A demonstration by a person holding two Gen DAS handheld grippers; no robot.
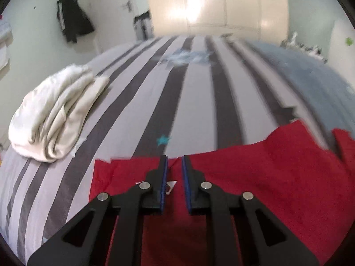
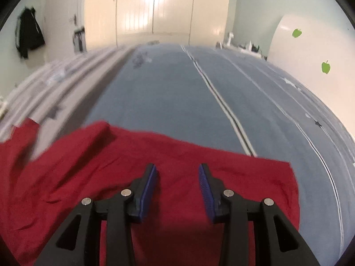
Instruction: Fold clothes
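Left wrist view: the left gripper (image 1: 174,158), black with blue pads, hangs over the near edge zone of a red knit garment (image 1: 255,177) spread on a bed. Its jaws stand a narrow gap apart; red cloth shows in the gap, but whether the pads pinch it cannot be told. A small white label (image 1: 172,186) on the garment lies just beside the left-hand pad. Beyond the garment the grey-and-white striped bedsheet (image 1: 137,102) runs toward cream wardrobe doors (image 1: 221,2). A bundle of folded white cloth (image 1: 55,113) lies on the sheet at picture left, well apart from the red garment. A dark jacket (image 1: 73,20) hangs on the pale wall. Motion blur softens the far half of the picture. Right wrist view: the right gripper (image 2: 177,170) hangs over the same red garment (image 2: 88,166), jaws clearly apart, pads clear of the cloth, nothing between them. The garment lies flat with its far edge on a blue-grey blanket (image 2: 166,93) that covers this side of the bed. Two green apple stickers (image 2: 325,67) mark the white surface at picture right.
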